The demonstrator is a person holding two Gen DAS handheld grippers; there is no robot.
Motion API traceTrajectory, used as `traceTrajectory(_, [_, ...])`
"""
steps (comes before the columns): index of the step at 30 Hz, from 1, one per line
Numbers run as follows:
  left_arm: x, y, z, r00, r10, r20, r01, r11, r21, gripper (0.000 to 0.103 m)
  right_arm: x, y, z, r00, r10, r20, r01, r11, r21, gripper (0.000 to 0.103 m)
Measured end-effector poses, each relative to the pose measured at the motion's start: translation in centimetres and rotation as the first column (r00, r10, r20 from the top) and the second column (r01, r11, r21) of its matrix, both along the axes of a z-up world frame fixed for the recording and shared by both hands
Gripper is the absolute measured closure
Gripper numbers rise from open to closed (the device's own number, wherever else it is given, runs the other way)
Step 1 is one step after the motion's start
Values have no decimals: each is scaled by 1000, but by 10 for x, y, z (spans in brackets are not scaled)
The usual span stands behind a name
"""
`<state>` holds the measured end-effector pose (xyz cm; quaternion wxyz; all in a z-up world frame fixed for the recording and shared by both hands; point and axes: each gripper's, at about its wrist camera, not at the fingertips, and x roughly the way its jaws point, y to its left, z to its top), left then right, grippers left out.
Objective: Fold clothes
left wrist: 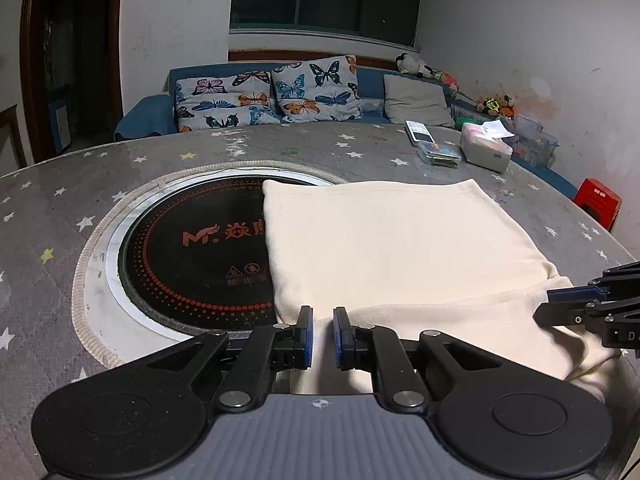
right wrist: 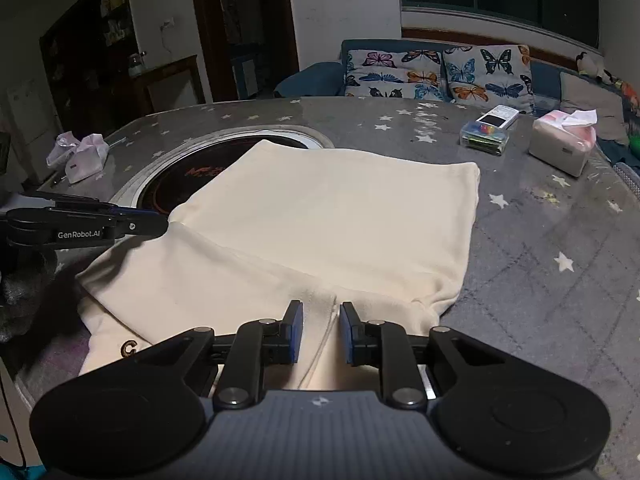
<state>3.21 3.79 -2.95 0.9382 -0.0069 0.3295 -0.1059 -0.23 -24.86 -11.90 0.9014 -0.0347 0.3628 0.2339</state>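
Note:
A cream garment (left wrist: 392, 240) lies folded on the grey star-patterned table (left wrist: 60, 208), its far part over a black round cooktop (left wrist: 192, 252). It also shows in the right wrist view (right wrist: 328, 220), with a small brown letter near its front left corner. My left gripper (left wrist: 323, 320) hovers over the garment's near left edge, jaws slightly apart with nothing between them. My right gripper (right wrist: 320, 316) is over the near middle hem, jaws apart and empty. Each gripper shows from the side in the other view: the right one (left wrist: 560, 300), the left one (right wrist: 156, 220).
A tissue box (left wrist: 486, 148), a clear plastic box (left wrist: 438, 153) and a white remote (left wrist: 416, 131) sit at the table's far right. A pink-white bag (right wrist: 80, 156) lies at the far left. A blue sofa with butterfly cushions (left wrist: 264, 96) stands behind. A red stool (left wrist: 598, 202) stands at the right.

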Motion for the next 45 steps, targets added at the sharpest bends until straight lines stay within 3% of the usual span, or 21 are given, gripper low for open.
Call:
traceTrajectory(1, [0, 0, 0, 1000, 1, 0, -1, 1000, 2, 90, -1, 1, 2, 1000, 2, 17, -2, 1000, -3, 98])
traceTrajectory(4, [0, 0, 0, 1000, 10, 1, -10, 1000, 3, 90, -5, 4, 11, 998, 6, 68, -5, 1000, -8, 99])
traceTrajectory(10, [-1, 1, -1, 1000, 19, 3, -19, 1000, 8, 90, 0, 2, 10, 998, -16, 62, 17, 1000, -21, 99])
traceTrajectory(12, [-1, 1, -1, 1000, 19, 4, -19, 1000, 12, 89, 4, 0, -1, 999, -27, 24, 28, 999, -32, 97])
traceTrajectory(18, [-1, -1, -1, 1000, 22, 5, -22, 999, 23, 87, -4, -2, 14, 997, -6, 76, 9, 999, -34, 91])
traceTrajectory(25, [-4, -3, 0, 999, 30, 12, -31, 998, 53, 74, -13, 12, 6, 996, 82, 41, -79, 995, -52, 90])
traceTrajectory(29, [-8, -4, 2, 999, 33, 18, -34, 997, 68, 67, -15, 11, 3, 997, 75, 31, -73, 996, -57, 88])
traceTrajectory(36, [-17, -8, 6, 999, 31, 33, -33, 995, 90, 53, -21, 10, 5, 997, 65, 37, -63, 997, -52, 74])
traceTrajectory(45, [-36, -19, 9, 999, -11, 50, 4, 990, 144, 43, -28, 7, 7, 997, 54, 47, -52, 998, -43, 73])
